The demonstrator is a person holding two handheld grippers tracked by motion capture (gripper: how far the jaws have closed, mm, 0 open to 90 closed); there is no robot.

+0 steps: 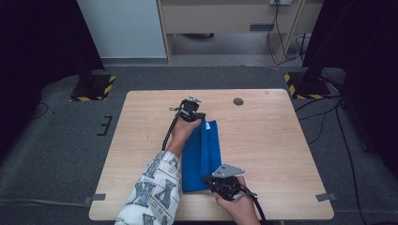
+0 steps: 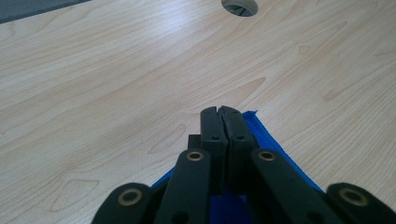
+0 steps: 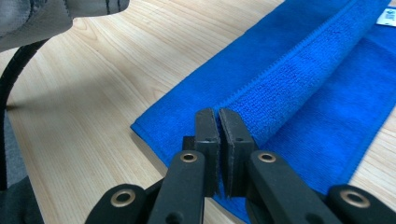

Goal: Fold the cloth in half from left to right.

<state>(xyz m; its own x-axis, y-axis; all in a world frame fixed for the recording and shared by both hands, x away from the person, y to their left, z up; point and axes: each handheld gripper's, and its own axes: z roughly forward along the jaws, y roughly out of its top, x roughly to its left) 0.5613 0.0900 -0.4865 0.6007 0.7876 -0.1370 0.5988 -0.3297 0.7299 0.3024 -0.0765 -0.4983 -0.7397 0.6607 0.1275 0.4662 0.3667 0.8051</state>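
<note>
A blue towel [image 1: 201, 152] lies lengthwise in the middle of the wooden table [image 1: 281, 140], with one long side lifted and curled over the rest. My left gripper [image 1: 199, 118] is at the towel's far end. Its jaws are shut there, and a blue towel corner [image 2: 273, 142] peeks out beside my left gripper [image 2: 219, 109]. My right gripper [image 1: 210, 179] is at the near end. In the right gripper view the raised fold of the towel [image 3: 303, 70] runs straight into the shut jaws of my right gripper [image 3: 218, 112].
A round cable hole [image 1: 238, 101] sits in the table beyond the towel. A white label [image 3: 387, 16] marks the towel's far part. A patterned sleeve [image 1: 155, 192] reaches across the near left. Stand bases with striped edges [image 1: 94, 86] rest on the floor behind.
</note>
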